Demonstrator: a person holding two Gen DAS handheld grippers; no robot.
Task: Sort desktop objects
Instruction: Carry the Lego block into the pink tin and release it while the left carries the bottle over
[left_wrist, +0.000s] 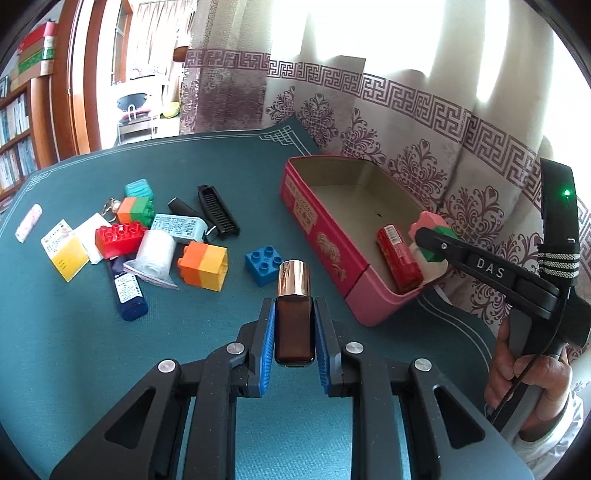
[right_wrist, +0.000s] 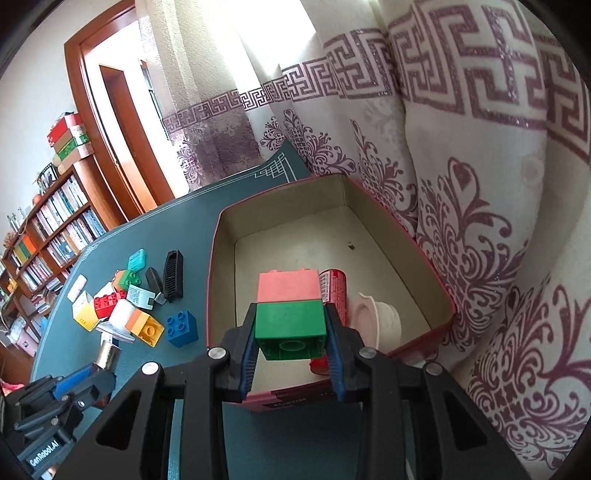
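Observation:
My left gripper (left_wrist: 294, 317) is shut on a small brown bottle (left_wrist: 294, 334) with a shiny copper cap, held above the green mat. My right gripper (right_wrist: 291, 332) is shut on a pink-and-green block stack (right_wrist: 290, 312), gripping the green half, and hangs over the near end of the open pink box (right_wrist: 439, 295). From the left wrist view the same stack (left_wrist: 430, 230) shows at the box's (left_wrist: 314, 221) right end. Inside the box lie a red tube (right_wrist: 334, 291) and a pale pink cup (right_wrist: 380, 323).
A pile on the mat holds a red brick (left_wrist: 118, 238), an orange-yellow block (left_wrist: 205, 266), a blue brick (left_wrist: 263, 264), a black comb (left_wrist: 218, 210), a white roll (left_wrist: 157, 251) and a dark blue tube (left_wrist: 129, 291). Patterned curtains hang right behind the box. A hand (left_wrist: 524, 373) grips the right handle.

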